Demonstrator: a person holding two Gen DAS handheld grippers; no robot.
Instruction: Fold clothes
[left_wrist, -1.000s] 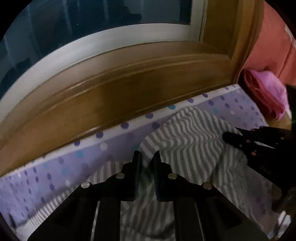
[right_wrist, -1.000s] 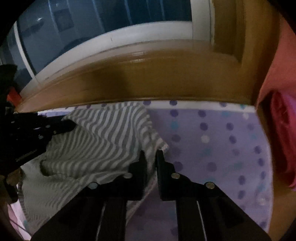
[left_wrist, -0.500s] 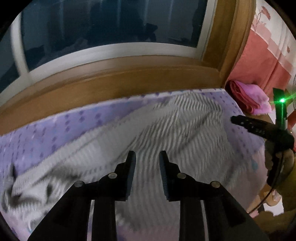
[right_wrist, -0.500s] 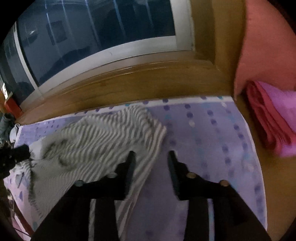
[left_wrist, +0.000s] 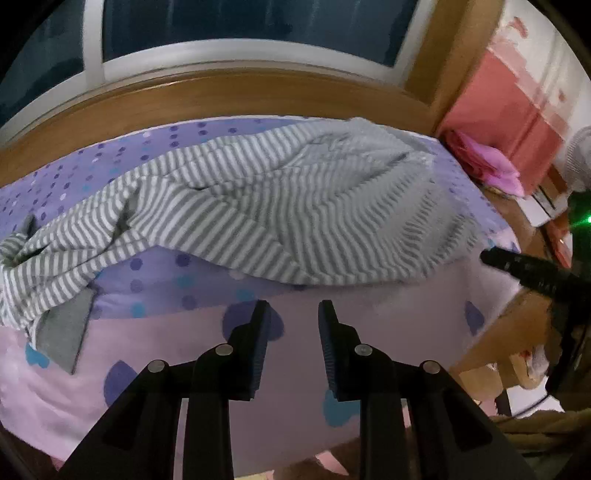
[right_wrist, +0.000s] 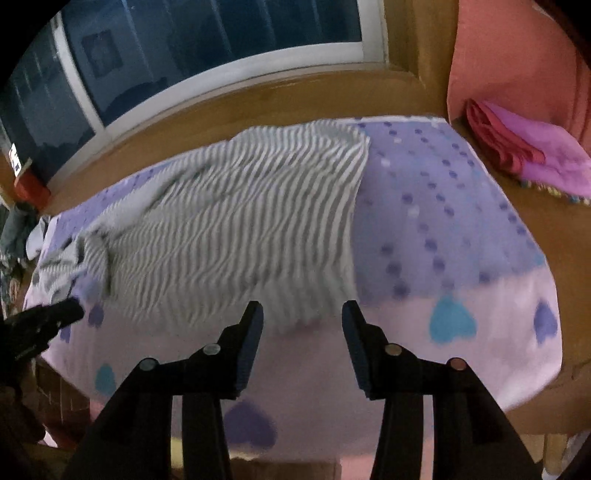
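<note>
A grey-and-white striped garment lies spread on the purple dotted sheet, its sleeve bunched at the left. My left gripper hovers open over the pale heart-print part of the sheet, short of the garment's near edge, with nothing between its fingers. In the right wrist view the same garment covers the left half of the bed. My right gripper is open above the garment's near right corner and does not touch it. The other gripper's tip shows at each view's side: the right one, the left one.
A wooden sill and a dark window run behind the bed. Folded pink towels lie at the far right against a red curtain. The sheet's near edge drops off just below the grippers.
Both grippers were shut on the garment's far edge by the sill. They have let go, opened, and drawn back toward the bed's near edge, leaving the garment lying flat.
</note>
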